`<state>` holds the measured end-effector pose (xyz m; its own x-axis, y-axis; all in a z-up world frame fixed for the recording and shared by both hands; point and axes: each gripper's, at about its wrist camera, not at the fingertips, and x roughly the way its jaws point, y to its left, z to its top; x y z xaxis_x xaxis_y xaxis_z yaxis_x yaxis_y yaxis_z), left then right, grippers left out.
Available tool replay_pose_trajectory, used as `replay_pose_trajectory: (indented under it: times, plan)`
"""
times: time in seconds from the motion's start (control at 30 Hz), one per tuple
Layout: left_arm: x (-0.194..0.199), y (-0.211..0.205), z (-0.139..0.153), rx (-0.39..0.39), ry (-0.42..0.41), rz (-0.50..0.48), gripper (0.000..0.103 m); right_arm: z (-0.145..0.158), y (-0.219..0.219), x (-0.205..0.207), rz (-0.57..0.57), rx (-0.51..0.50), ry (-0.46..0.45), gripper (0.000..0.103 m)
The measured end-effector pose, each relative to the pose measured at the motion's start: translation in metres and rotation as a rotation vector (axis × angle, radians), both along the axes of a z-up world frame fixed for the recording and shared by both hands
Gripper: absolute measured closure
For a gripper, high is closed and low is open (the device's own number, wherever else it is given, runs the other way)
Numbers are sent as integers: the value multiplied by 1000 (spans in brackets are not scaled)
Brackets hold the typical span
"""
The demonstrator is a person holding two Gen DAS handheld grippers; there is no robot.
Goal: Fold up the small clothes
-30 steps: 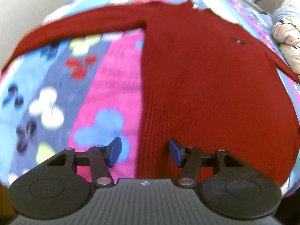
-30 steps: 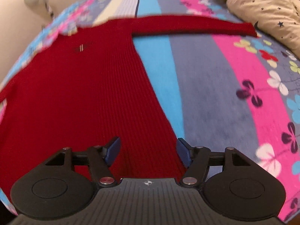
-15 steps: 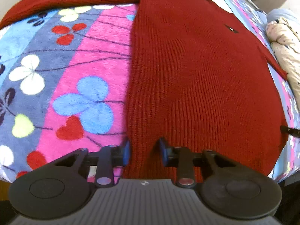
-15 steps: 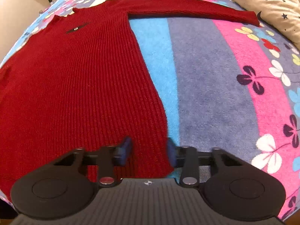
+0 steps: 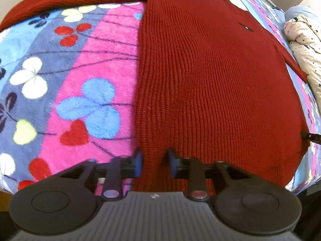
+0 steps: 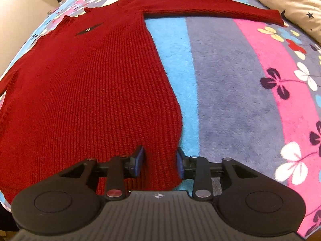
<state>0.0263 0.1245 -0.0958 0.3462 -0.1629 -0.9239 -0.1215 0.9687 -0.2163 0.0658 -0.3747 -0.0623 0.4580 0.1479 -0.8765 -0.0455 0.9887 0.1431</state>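
Your left gripper (image 5: 154,161) is closing on the sweater (image 5: 210,80) hem corner; right gripper (image 6: 159,161) already pinched its corner. Both were wide a sec ago, so lift next.

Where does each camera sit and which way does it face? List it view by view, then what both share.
Left wrist: rides on the left gripper, looking steeply down along its fingers at the red sweater near its bottom left corner; the jaws are closing with knit between them.
Right wrist: rides on the right gripper, looking down at the sweater's bottom right corner, jaws pressing a bunch of knit.
Shared: the sweater, the flowered blanket, and the star-print bedding. No hand or sleeve shows in either.
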Motion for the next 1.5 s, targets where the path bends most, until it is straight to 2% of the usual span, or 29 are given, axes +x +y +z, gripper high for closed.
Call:
replay_pose_trajectory:
  times: [0.03, 0.17, 0.33, 0.4, 0.43, 0.5, 0.6, 0.67, 0.73, 0.8, 0.83, 0.9, 0.97, 1.03, 1.07, 1.1, 1.13, 1.2, 1.3, 1.37, 1.5]
  plan:
    - [0, 0, 1, -1, -9, 1, 88, 0, -1, 0, 1, 13, 1, 81]
    - [-9, 3, 15, -28, -68, 4, 92, 13, -11, -7, -12, 86, -36, 85]
    - [-34, 26, 60, -138, -271, 15, 93, 52, -38, -36, -78, 316, -182, 87]
    - [-40, 41, 63, -148, -278, 65, 93, 60, -51, -50, -111, 431, -217, 87]
    - [-39, 45, 60, -123, -255, 91, 93, 60, -53, -54, -115, 437, -206, 87]
    - [-33, 45, 48, -87, -187, 99, 93, 51, -48, -52, -121, 347, -137, 87]
    - [-22, 34, 30, -45, -81, 58, 92, 29, -34, -40, -102, 216, -6, 87]
    - [-18, 32, 21, 15, -41, 73, 80, 20, -25, -34, -92, 142, 38, 86]
    - [-17, 33, 26, 75, -86, 131, 64, 20, -18, -31, -114, 44, 20, 83]
    - [-16, 31, 39, 100, -181, 140, 63, 30, -15, -33, -137, -7, -67, 81]
    - [-15, 24, 44, 106, -221, 114, 63, 37, -14, -34, -133, -5, -118, 76]
    - [-11, 7, 45, 124, -246, 37, 63, 45, -8, -35, -89, 32, -188, 73]
    - [-5, -11, 37, 138, -213, -34, 63, 45, 3, -34, -20, 60, -201, 67]
    - [2, -20, 21, 154, -120, -67, 60, 34, 12, -31, 39, 66, -139, 54]
    - [6, -23, 8, 171, -45, -71, 59, 25, 18, -29, 66, 36, -87, 53]
    - [8, -25, 4, 185, -32, -74, 57, 11, 25, -26, 85, -25, -14, 53]
    - [10, -28, 5, 196, -36, -81, 55, 0, 30, -24, 98, -73, 36, 53]
    - [10, -26, 10, 180, -57, -61, 51, 0, 36, -23, 122, -102, 22, 52]
    - [6, -22, 17, 156, -101, -20, 49, 7, 33, -23, 99, -71, -8, 52]
    - [3, -25, 25, 162, -126, -8, 38, 12, 32, -26, 87, -70, -47, 52]
    - [1, -25, 32, 170, -165, 2, 35, 22, 27, -22, 50, -60, -101, 50]
